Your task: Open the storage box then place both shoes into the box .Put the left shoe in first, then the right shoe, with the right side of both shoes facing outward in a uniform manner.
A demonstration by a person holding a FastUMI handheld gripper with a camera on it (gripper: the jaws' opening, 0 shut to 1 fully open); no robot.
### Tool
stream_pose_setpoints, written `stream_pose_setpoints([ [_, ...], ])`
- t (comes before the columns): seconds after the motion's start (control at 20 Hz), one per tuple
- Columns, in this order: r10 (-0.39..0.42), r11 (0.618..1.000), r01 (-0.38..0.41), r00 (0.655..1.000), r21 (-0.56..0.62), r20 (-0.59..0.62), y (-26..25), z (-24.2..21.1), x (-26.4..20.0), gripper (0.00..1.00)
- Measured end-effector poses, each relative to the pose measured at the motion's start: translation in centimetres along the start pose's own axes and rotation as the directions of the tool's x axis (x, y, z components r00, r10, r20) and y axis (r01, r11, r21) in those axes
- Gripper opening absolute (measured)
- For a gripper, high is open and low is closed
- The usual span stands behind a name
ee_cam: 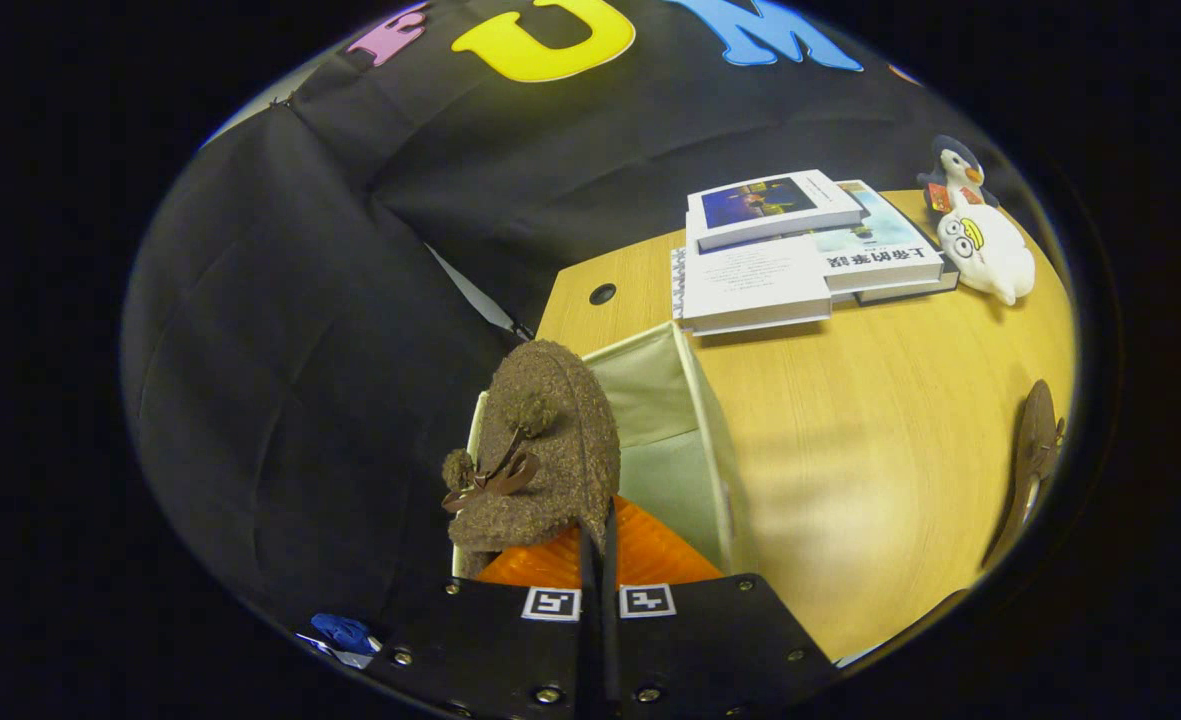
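A brown fuzzy shoe (540, 450) with a small bow and pompoms hangs just ahead of my gripper (598, 555). The fingers are pressed close together on the shoe's near edge. The shoe is over the left part of an open cream fabric storage box (695, 400), partly covering the box's left wall. The box stands at the left end of the wooden table (880, 460). The other brown shoe (1038, 450) lies on the table far to the right of the box, seen edge-on.
A stack of books (800, 250) lies beyond the box. A penguin toy (955, 170) and a white plush toy (990, 255) sit to the right of the books. Black cloth wall stands to the left and behind.
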State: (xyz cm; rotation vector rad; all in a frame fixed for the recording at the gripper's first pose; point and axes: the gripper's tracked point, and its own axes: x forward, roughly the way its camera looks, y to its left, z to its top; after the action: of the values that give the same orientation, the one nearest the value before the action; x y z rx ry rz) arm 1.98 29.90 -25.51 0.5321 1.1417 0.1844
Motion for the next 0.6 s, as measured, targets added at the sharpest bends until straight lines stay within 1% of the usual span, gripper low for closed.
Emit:
stream_pose_setpoints([
  [0.2, -0.043, 0.999, 0.042, 0.998, -0.022, -0.050, 0.9, -2.3, 3.4, 0.00],
  [0.45, -0.084, 0.995, 0.078, 0.992, -0.062, -0.090, 1.5, -4.3, 5.9, 0.01],
  [0.5, -0.075, 0.995, 0.069, 0.992, -0.069, -0.099, 1.7, -4.7, 6.1, 0.04],
  [0.55, -0.062, 0.995, 0.053, 0.992, -0.082, -0.111, 2.0, -5.0, 6.3, 0.12],
  [0.6, -0.035, 0.995, 0.022, 0.991, -0.100, -0.131, 2.7, -5.5, 6.2, 0.18],
])
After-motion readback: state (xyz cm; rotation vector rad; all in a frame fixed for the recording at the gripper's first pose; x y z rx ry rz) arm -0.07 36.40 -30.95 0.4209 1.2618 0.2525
